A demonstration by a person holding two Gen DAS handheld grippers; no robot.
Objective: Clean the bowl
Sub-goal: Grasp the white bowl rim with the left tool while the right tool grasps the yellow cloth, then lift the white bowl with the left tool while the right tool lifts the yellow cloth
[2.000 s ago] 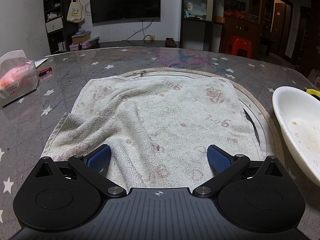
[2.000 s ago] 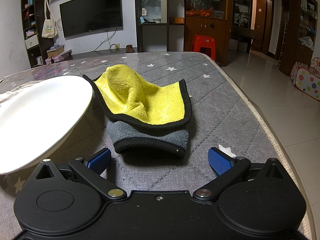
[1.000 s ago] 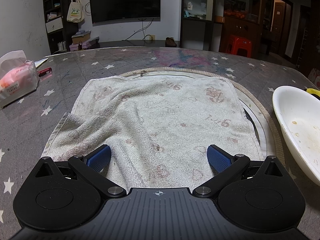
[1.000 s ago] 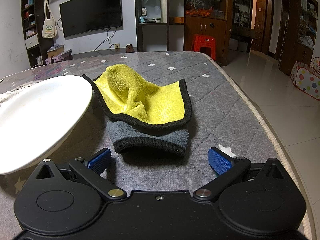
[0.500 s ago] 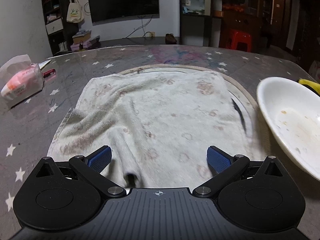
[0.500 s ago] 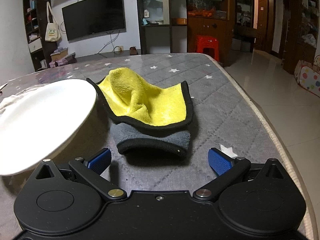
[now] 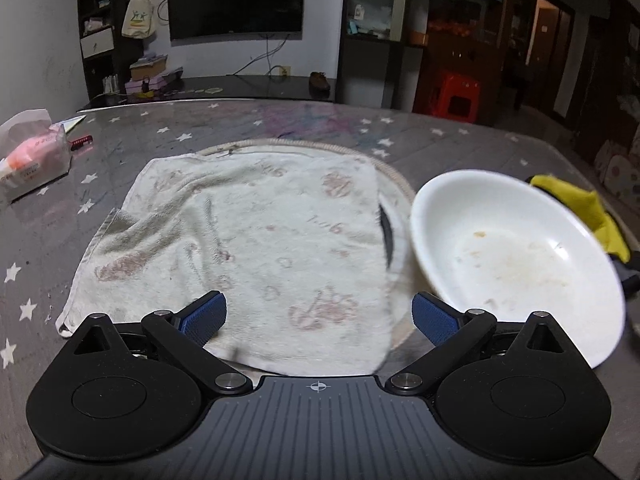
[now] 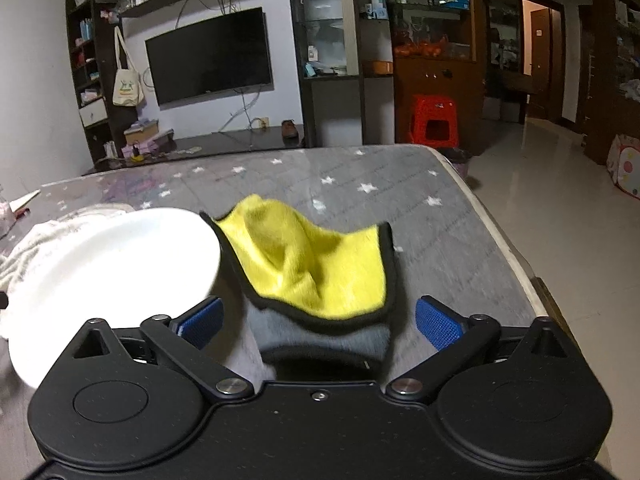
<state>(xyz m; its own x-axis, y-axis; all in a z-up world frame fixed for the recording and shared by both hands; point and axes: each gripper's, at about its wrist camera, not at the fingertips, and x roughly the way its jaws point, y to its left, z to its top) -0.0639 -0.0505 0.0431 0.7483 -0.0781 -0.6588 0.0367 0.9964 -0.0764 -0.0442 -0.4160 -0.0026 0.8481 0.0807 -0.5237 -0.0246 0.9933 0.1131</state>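
A white bowl (image 7: pixel 516 256) with brownish food smears inside sits on the grey star-patterned table, to the right of a stained white towel (image 7: pixel 248 240). It also shows in the right wrist view (image 8: pixel 108 276), at the left. A yellow and grey cloth (image 8: pixel 316 276) lies folded right of the bowl, and its corner shows in the left wrist view (image 7: pixel 580 208). My left gripper (image 7: pixel 318 316) is open and empty above the towel's near edge. My right gripper (image 8: pixel 318 320) is open and empty, with the cloth's grey fold between its fingers.
A pack of tissues (image 7: pixel 34 156) lies at the far left of the table. The table's right edge (image 8: pixel 508 248) drops to a tiled floor. A round mat rim (image 7: pixel 396 176) shows under the towel. A TV, shelves and a red stool (image 8: pixel 434 120) stand behind.
Both grippers have risen and tilted down. The left view has swung right, bringing the bowl further in. The right gripper has moved forward over the cloth. Both stay open.
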